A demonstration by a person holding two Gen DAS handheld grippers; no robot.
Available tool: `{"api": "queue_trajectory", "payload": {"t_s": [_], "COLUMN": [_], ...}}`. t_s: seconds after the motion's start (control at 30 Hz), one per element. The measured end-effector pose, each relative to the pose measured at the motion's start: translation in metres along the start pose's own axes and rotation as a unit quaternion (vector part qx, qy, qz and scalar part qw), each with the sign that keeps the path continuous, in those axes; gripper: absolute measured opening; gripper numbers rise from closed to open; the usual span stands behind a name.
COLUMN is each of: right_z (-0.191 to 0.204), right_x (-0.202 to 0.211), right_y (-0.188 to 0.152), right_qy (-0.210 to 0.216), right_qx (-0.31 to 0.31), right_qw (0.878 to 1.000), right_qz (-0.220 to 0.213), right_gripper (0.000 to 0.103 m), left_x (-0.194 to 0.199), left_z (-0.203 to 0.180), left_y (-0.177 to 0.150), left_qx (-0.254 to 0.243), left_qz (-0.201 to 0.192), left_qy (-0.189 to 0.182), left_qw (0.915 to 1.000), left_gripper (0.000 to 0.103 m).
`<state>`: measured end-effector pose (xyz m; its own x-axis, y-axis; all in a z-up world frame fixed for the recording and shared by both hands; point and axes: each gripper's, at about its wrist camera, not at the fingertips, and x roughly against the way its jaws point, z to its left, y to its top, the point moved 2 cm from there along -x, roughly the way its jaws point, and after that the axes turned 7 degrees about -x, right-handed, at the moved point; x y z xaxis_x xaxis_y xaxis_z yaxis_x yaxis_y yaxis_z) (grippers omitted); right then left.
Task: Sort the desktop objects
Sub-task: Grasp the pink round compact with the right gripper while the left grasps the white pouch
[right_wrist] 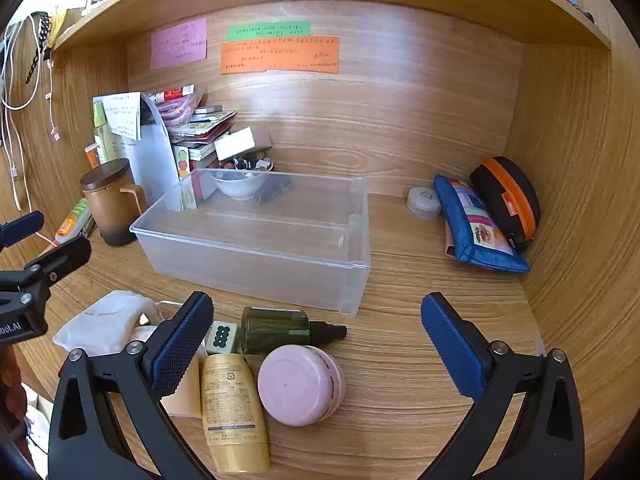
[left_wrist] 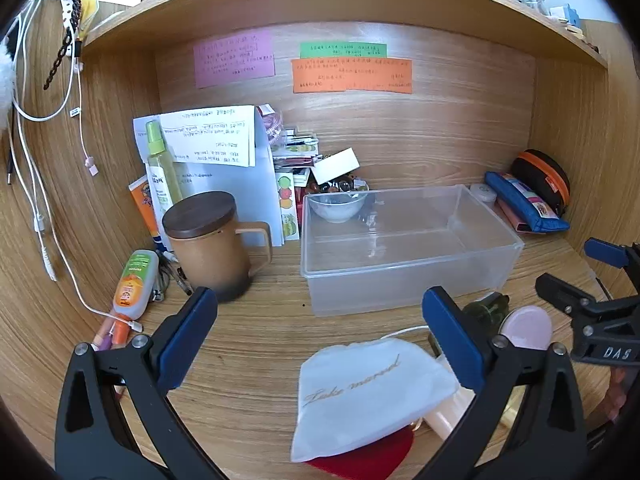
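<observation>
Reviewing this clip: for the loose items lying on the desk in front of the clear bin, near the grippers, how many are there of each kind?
Bottles and tubes: 2, the dark green bottle and the yellow tube
Jars: 1, the pink jar
Pouches: 1, the white pouch
Tiles: 1, the small dotted tile
Total: 5
The clear bin holds none of them.

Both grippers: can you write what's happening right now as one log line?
left gripper: open, over white pouch | right gripper: open, over pink jar | clear bin: empty
</observation>
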<state>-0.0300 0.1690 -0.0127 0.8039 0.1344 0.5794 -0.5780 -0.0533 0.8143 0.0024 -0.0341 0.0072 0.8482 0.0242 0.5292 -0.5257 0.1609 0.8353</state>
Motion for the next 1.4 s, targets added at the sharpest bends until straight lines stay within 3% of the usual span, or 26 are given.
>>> {"api": "queue_trajectory", "payload": {"t_s": [0.2,0.5,0.93,1.3,1.4], "right_z": [-0.011,-0.024,-0.029,-0.026,-0.027], "right_x": [0.002,0.001,-0.032,-0.058,-0.063], "right_y": [-0.011,-0.028,-0.054,-0.061,-0.062], "right_qy": [0.034,0.05,0.063,0.065,0.065], "right_qx": [-0.027,-0.033,-0.035,-0.038,-0.044], "right_qw": [0.999,0.998,0.993,0.989,0.989], "right_qz": [0.008,0.027,0.094,0.124,0.128], "right_gripper": [0.103,0.103,0.103,0.102,0.096], "left_x": [-0.003,-0.009,-0.041,-0.065,-0.072], "left_z": [0.005,-0.004,-0.008,-0.011,-0.009], "left_y": [-0.015,-0.047,-0.069,-0.06,-0.059], "left_qx": [0.007,-0.005,0.009,-0.008,0.001], "left_qz": [0.027,0.072,0.138,0.151,0.153], "left_qy": [-0.031,-0.09,-0.115,-0.128,-0.143], "left_qw": [0.9991,0.9934,0.9837,0.9801,0.9778], "left_gripper": [0.103,0.103,0.103,0.103,0.103]}}
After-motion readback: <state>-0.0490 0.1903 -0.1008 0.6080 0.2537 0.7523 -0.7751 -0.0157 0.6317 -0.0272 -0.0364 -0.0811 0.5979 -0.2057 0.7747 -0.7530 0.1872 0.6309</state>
